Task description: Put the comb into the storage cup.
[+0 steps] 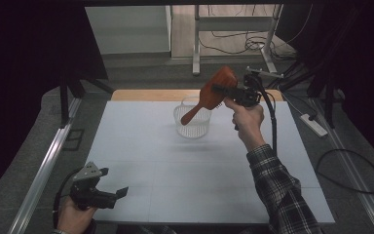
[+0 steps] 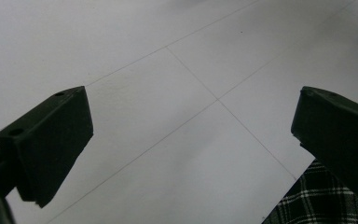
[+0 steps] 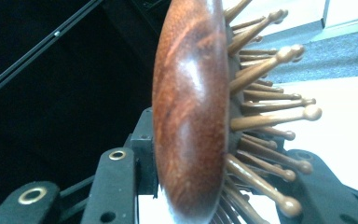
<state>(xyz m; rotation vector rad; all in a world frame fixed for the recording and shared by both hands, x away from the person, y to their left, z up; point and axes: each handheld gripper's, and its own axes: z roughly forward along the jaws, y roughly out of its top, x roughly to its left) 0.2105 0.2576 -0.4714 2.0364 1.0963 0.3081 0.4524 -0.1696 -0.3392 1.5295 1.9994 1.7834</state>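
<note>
1. We see the right tongs raised above the far right part of the white surface, held in the person's right hand, whose plaid sleeve comes in from the near edge.
2. These tongs are clamped on a reddish-brown wooden hairbrush: in the right gripper view the brush's rounded back sits against the left jaw and its knob-tipped wooden bristles point toward the right jaw.
3. From above, the brush tilts, with its head up toward the far edge and its handle slanting down over a clear, ribbed basket.
4. The basket stands on the surface near the middle of the far edge; we cannot tell whether the handle touches its rim.
5. The left tongs sit low at the near left corner, gripped by the left hand.
6. Their jaws stand wide apart with nothing between them; the left gripper view looks past them onto bare white surface with thin seam lines.
</note>
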